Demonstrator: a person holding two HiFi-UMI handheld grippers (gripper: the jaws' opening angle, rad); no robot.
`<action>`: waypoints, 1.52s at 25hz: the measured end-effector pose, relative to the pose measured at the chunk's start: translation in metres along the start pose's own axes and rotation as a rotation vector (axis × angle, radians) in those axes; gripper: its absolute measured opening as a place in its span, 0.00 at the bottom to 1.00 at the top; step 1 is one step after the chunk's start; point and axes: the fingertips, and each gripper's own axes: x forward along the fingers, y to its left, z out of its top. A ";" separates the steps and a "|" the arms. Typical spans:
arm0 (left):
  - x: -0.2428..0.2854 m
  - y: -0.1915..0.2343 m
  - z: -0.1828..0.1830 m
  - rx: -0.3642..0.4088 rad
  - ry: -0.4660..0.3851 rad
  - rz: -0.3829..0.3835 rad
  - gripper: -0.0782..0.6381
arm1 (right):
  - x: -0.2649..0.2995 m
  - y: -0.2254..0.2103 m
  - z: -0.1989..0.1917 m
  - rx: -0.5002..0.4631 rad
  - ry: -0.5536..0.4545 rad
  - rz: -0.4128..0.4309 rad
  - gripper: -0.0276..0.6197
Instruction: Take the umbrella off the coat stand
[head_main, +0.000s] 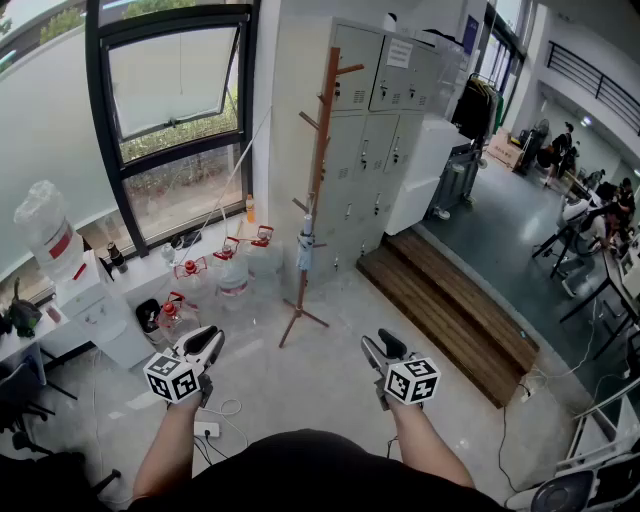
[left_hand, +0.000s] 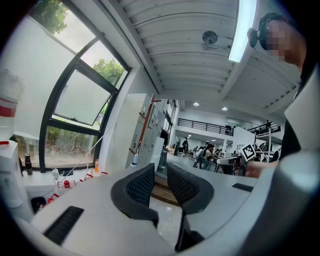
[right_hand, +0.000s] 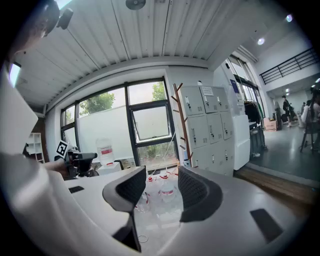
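Note:
A brown wooden coat stand rises from the floor between the window and the lockers. On its lower part hangs a folded pale umbrella, a good way ahead of both grippers. My left gripper is held low at the left, its jaws a narrow gap apart with nothing between them. My right gripper is at the same height on the right, wide open and empty. In the left gripper view the coat stand and the umbrella show far beyond the left gripper. In the right gripper view the right gripper points left of the coat stand.
Several water bottles with red handles stand on the floor left of the stand. Grey lockers are behind it and a wooden step to its right. A water dispenser stands at the left, and a power strip lies near my feet.

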 end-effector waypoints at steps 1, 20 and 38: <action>0.001 -0.001 0.002 0.004 -0.002 0.002 0.24 | 0.000 -0.002 0.004 -0.004 -0.004 -0.004 0.37; 0.015 -0.006 0.019 0.048 0.000 -0.035 0.19 | 0.006 0.005 0.012 -0.001 -0.012 -0.016 0.36; 0.077 0.012 0.018 0.044 0.027 -0.064 0.17 | 0.063 -0.033 0.015 0.022 0.010 0.028 0.35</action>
